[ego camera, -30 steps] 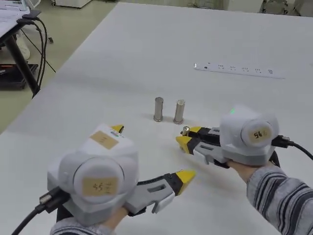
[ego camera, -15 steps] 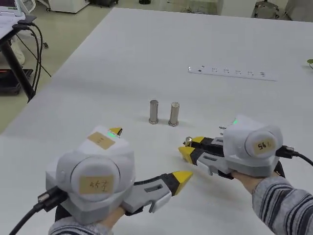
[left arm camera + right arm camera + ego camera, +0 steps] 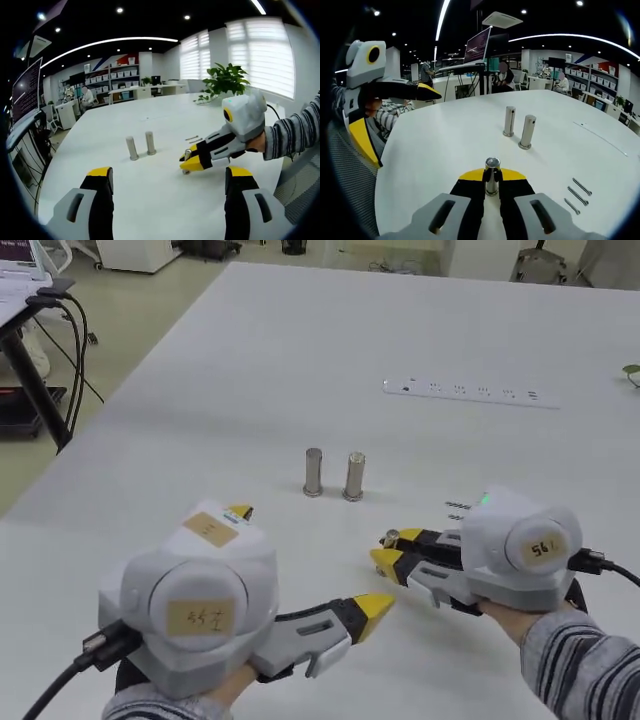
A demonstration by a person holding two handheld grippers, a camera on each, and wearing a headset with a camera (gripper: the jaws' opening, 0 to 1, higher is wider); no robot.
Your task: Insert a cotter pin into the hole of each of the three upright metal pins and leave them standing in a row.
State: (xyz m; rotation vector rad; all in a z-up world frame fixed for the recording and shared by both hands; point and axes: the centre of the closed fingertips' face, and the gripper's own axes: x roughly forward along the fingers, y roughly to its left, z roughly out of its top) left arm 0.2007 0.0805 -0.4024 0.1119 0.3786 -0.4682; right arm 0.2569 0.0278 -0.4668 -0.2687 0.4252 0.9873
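Two upright metal pins (image 3: 313, 472) (image 3: 354, 477) stand side by side at the middle of the white table (image 3: 250, 360). My right gripper (image 3: 392, 547) lies low, near them on the right, shut on a third metal pin (image 3: 391, 538), which it holds upright; the right gripper view has that pin (image 3: 492, 176) between the jaws, with the standing pair (image 3: 509, 121) (image 3: 527, 132) beyond. Three thin cotter pins (image 3: 575, 192) lie on the table to the right of it. My left gripper (image 3: 306, 558) hovers open and holds nothing; its view looks at the pair (image 3: 132, 148) and the right gripper (image 3: 192, 161).
A white power strip (image 3: 470, 392) lies across the far side of the table. The table's left edge drops to a floor with a dark stand and cables (image 3: 45, 350). A potted plant (image 3: 227, 80) stands past the far end.
My right gripper has drawn the held pin back toward me and a little to the right, away from the standing pair. The head camera has shifted slightly. The left gripper stays open.
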